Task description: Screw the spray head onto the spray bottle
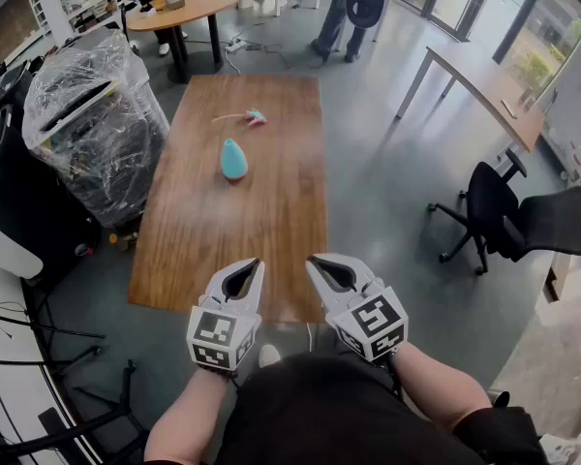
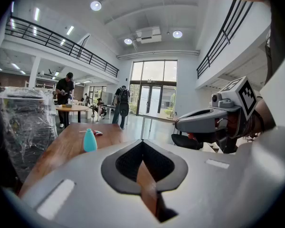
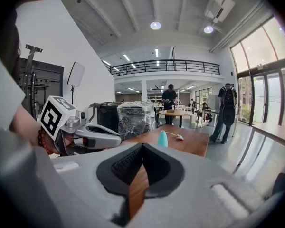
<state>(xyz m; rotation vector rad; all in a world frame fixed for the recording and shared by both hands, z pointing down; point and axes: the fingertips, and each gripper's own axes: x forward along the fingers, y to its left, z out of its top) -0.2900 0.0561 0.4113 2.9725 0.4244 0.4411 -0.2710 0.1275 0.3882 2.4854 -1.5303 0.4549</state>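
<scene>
A teal spray bottle [image 1: 233, 159] stands upright near the middle of the long wooden table [image 1: 203, 250]. The pink spray head [image 1: 255, 117] with its thin tube lies on the table beyond the bottle. My left gripper [image 1: 250, 267] and right gripper [image 1: 315, 263] hover side by side over the table's near edge, both shut and empty, well short of the bottle. The left gripper view shows the bottle [image 2: 90, 140], the spray head [image 2: 97, 133] and the right gripper [image 2: 199, 123]. The right gripper view shows the bottle [image 3: 162, 138], the spray head [image 3: 179, 137] and the left gripper [image 3: 100, 137].
A plastic-wrapped cart [image 1: 92, 124] stands by the table's left side. A black office chair [image 1: 508, 216] is on the floor at the right. A round table [image 1: 179, 6] and a light desk [image 1: 484, 80] stand further back, with people near them.
</scene>
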